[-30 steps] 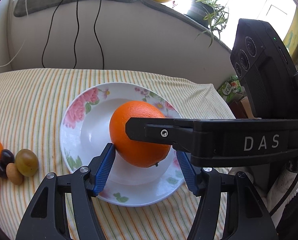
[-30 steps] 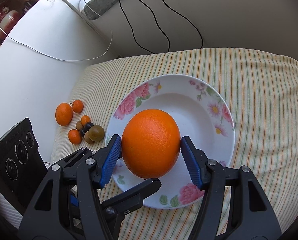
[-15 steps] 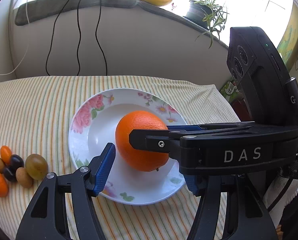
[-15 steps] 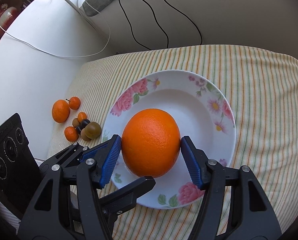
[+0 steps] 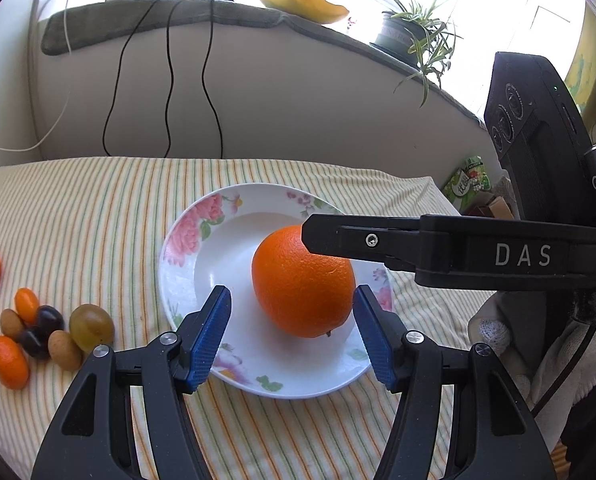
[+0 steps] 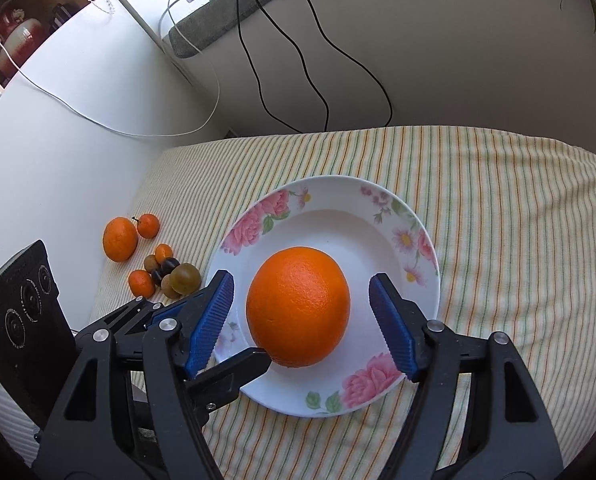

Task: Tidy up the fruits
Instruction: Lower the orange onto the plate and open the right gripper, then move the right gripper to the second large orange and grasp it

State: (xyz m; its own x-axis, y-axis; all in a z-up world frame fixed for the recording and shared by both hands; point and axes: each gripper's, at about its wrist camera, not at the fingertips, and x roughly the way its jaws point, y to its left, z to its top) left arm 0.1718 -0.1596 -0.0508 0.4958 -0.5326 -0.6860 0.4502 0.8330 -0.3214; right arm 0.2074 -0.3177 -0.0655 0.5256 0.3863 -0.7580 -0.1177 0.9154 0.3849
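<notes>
1. Right gripper [image 6: 301, 320] is seen with its jaws opening; the orange [image 6: 298, 306] sits between the blue pads [image 6: 212, 322], and a gap shows on both sides, where half a second ago the pads were pressed to the peel.
2. Released, the orange is left resting in the well of the flowered plate [image 6: 381, 216], which lies on the striped cloth [image 6: 517, 240] of the bench.
3. Left gripper [image 5: 294, 332] is held half open just beside the orange in its own view; nothing is grasped by it, and its spread is unchanged from a second ago.
4. One placement is judged complete, since the largest fruit is now on the plate.
5. Small fruits [image 6: 166, 270] and two mandarins [image 6: 120, 239] are left clustered on the cloth beside the plate, so further transfers are likely required.
6. A clean withdrawal of the right gripper is called for, lest the round orange be nudged and rolled.
</notes>
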